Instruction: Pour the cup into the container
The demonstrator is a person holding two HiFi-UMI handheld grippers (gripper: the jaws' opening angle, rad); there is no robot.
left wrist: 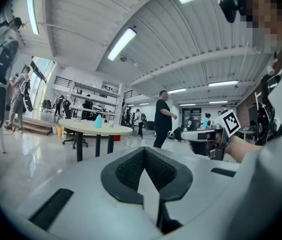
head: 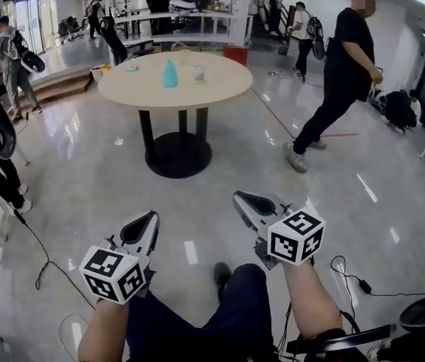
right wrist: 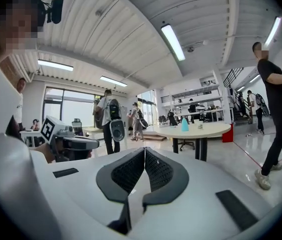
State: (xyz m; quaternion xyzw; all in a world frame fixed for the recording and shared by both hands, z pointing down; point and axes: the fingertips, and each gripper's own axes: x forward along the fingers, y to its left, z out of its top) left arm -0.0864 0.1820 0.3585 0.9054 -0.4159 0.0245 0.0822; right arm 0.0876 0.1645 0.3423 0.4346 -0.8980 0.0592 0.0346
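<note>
Both claws are closed and empty. The left claw [head: 151,216] sits at the lower left of the head view and the right claw [head: 238,197] just right of centre. Each has its marker cube toward the bottom edge and its tip aimed up the frame. In the left gripper view the dark ribbed pads [left wrist: 128,171] meet along one seam with nothing between them, and the right claw's pads [right wrist: 126,170] meet the same way in the right gripper view. Each claw also shows at the side of the other's view, held level beside it. Well apart from both, in the upper middle of the head view, stands a round tabletop [head: 145,90] on a dark pedestal. On it a pale blue vessel [head: 169,74] stands upright near the centre, with a small clear cup [head: 199,72] just to its right, the two apart. A red bin [head: 236,54] stands on the floor beyond the tabletop. On the glossy floor [head: 220,164] at the upper right, a person in black [head: 342,66] is in mid-stride, and more people stand along the left edge.
</note>
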